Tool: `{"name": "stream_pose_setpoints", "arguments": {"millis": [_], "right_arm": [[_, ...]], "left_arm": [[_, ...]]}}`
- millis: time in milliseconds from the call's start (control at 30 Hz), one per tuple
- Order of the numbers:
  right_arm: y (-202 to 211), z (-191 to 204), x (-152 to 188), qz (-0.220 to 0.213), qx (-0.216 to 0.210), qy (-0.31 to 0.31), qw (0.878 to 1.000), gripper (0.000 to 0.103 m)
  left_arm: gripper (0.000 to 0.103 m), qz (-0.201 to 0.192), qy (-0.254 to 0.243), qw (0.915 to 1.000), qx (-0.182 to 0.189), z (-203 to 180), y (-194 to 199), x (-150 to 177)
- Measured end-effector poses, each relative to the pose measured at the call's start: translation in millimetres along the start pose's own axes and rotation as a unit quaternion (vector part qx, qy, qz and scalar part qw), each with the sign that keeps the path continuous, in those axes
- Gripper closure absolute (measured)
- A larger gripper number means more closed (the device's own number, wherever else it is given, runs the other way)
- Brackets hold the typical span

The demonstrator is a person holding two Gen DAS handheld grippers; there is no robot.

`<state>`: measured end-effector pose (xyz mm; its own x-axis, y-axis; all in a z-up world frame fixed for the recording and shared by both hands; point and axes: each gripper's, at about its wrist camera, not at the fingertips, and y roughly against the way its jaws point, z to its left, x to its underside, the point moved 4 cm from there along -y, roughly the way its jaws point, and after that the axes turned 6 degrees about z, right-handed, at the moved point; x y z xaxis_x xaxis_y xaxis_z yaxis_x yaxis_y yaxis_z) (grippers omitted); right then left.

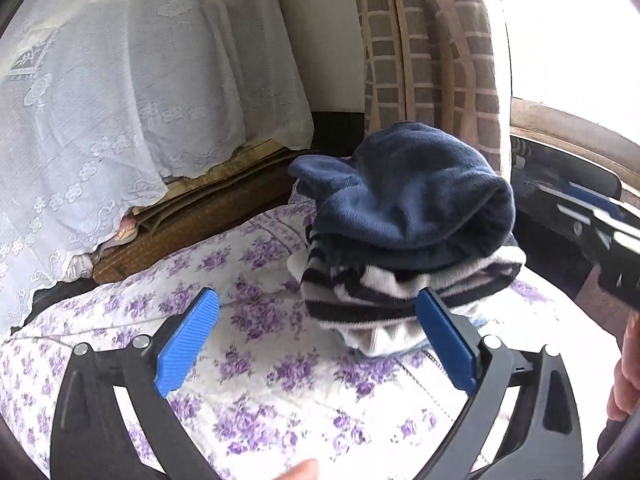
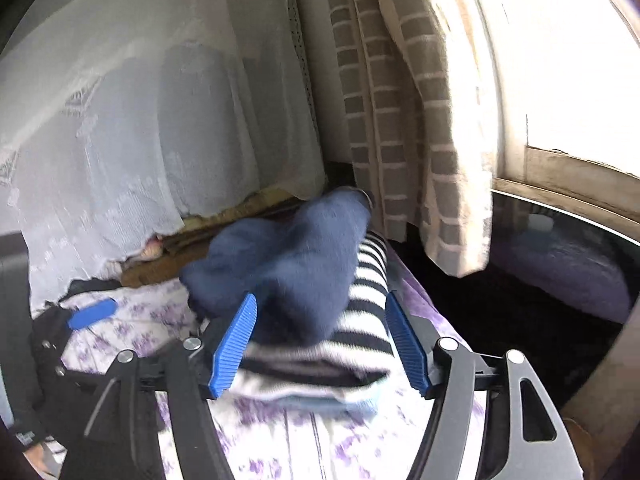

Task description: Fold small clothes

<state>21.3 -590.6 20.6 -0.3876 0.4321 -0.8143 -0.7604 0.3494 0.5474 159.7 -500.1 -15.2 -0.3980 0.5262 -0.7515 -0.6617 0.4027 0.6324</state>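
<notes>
While two hand-held grippers gape, one navy garment (image 1: pixel 404 188) tops one striped garment (image 1: pixel 360 300).

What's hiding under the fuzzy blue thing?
The fuzzy blue garment sits on a folded black-and-white striped garment. A pale edge peeks out beneath that. The flowery sheet holds the pile; anything deeper is covered.

Navy fleece garment (image 1: pixel 404 188) atop folded striped garment (image 1: pixel 372 300), perhaps pale cloth beneath, on floral bedsheet (image 1: pixel 280 380).

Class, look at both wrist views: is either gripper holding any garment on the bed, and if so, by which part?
Nothing is held. The left gripper is open over the floral sheet. The right gripper is open around the pile, not pressing it.
</notes>
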Motion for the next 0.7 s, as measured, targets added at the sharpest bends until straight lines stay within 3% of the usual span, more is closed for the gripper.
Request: {"name": "stream_pose_setpoints", "arguments": {"millis": [200, 700], "right_arm": [[3.3, 2.8, 19.0, 0.032, 0.029, 0.013, 0.999, 0.03], [21.4, 12.3, 30.5, 0.047, 0.031, 0.033, 0.998, 0.025]], "left_arm": [[0.004, -0.008, -0.011, 0.9997, -0.023, 7.2, 19.8, 10.4], [0.004, -0.01, -0.008, 0.9997, -0.022, 1.1, 49.0, 19.2]]}}
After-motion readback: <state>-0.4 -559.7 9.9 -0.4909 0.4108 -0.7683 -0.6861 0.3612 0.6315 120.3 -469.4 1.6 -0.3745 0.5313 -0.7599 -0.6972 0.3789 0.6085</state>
